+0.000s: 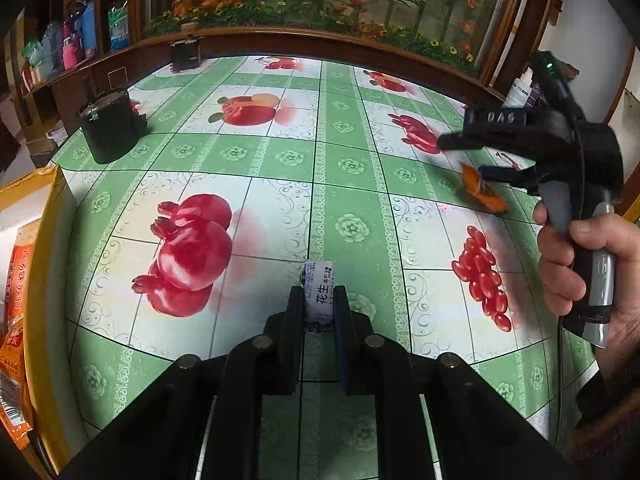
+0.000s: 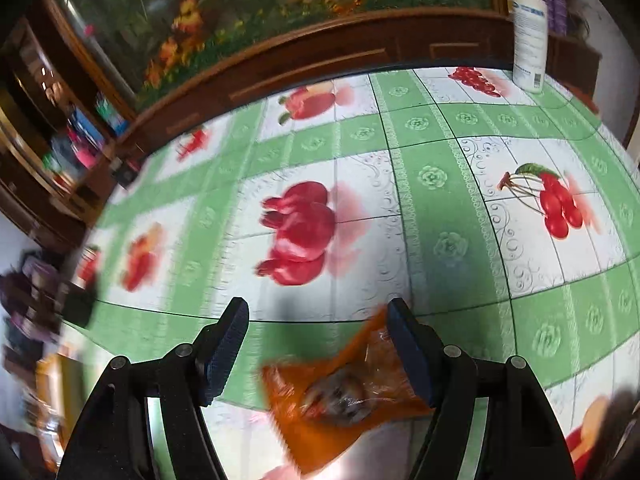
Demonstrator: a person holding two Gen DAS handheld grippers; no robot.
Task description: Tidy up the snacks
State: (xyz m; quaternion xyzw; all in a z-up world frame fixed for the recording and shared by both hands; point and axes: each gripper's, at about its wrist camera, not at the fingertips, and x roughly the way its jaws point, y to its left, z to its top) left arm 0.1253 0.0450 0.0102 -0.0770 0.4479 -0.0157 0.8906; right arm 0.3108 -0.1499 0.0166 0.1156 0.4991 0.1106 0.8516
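Observation:
My left gripper (image 1: 319,300) is shut on a small white candy packet (image 1: 319,296) with blue print and holds it above the fruit-patterned tablecloth (image 1: 340,184). My right gripper (image 2: 318,316) is open, with an orange snack packet (image 2: 340,392) lying on the cloth between its fingers, close to the right finger. In the left wrist view the right gripper (image 1: 464,156) shows at the right, held by a hand, with the orange packet (image 1: 482,192) just below its fingers.
A yellow box (image 1: 40,280) with orange snack packets stands at the left edge. A black pot (image 1: 110,126) sits at the far left of the table. A white bottle (image 2: 530,36) stands at the far right. A wooden cabinet lies behind the table.

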